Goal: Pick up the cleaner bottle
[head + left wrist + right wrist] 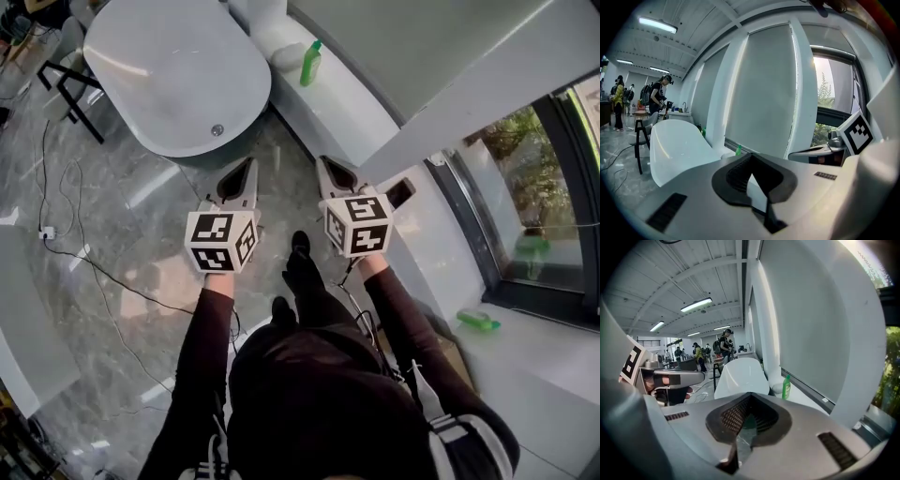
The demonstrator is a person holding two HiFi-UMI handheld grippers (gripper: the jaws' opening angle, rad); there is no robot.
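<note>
The cleaner bottle [310, 64] is green and stands upright on the white ledge [347, 112] beside the bathtub, below the window blind. It shows small in the left gripper view [738, 150] and closer in the right gripper view [786, 387]. My left gripper [246, 163] and right gripper [324, 161] are held side by side over the marble floor, pointing toward the ledge and well short of the bottle. Both have their jaws together with nothing between them, as the left gripper view [750, 156] and the right gripper view [749, 395] also show.
A white bathtub [169, 75] stands left of the ledge, with a black stool [70, 89] beside it. Cables [84, 253] trail over the floor. A second green bottle [478, 321] lies on the sill by the window at right. Several people stand far off [724, 345].
</note>
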